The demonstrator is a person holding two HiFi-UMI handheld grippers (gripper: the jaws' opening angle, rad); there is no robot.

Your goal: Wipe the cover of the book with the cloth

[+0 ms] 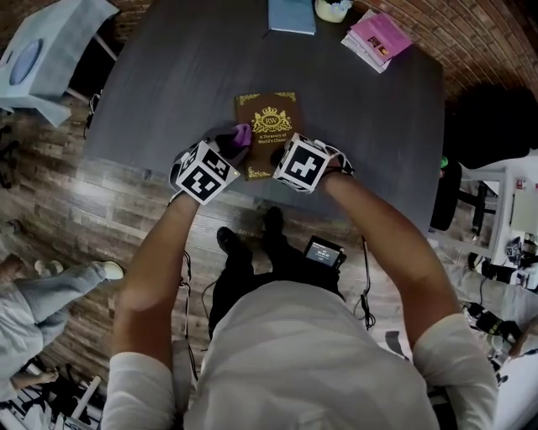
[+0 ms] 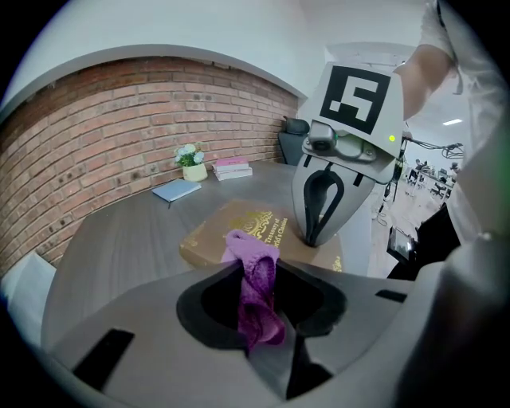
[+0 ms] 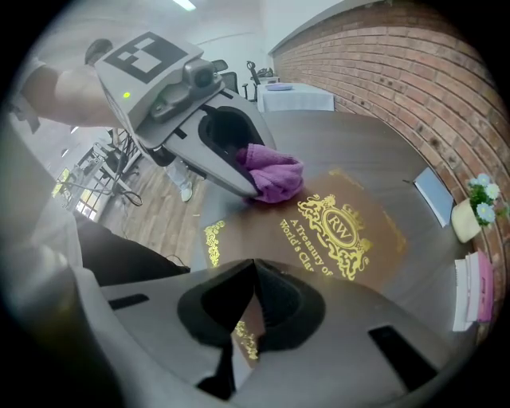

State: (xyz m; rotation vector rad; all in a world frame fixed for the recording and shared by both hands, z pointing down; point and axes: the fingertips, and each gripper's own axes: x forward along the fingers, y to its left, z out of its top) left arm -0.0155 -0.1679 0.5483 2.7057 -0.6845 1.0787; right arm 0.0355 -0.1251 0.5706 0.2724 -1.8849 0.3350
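A brown book [image 1: 267,126] with gold print lies on the dark table [image 1: 168,92], close to the near edge. My left gripper [image 1: 238,141] is shut on a purple cloth [image 1: 243,133], and the cloth rests on the book's left edge. The left gripper view has the cloth [image 2: 256,279] bunched between the jaws, over the book [image 2: 231,231]. My right gripper [image 1: 283,156] is shut with nothing in it, its tip down on the book's near right part [image 2: 311,237]. The right gripper view shows the cover [image 3: 343,231], the cloth [image 3: 275,177] and the left gripper [image 3: 256,190].
At the table's far edge lie a blue notebook [image 1: 292,15], a small flower pot [image 1: 333,8] and pink books [image 1: 377,38]. A white table [image 1: 50,50] stands far left. A person's legs [image 1: 50,294] are at the left on the wooden floor.
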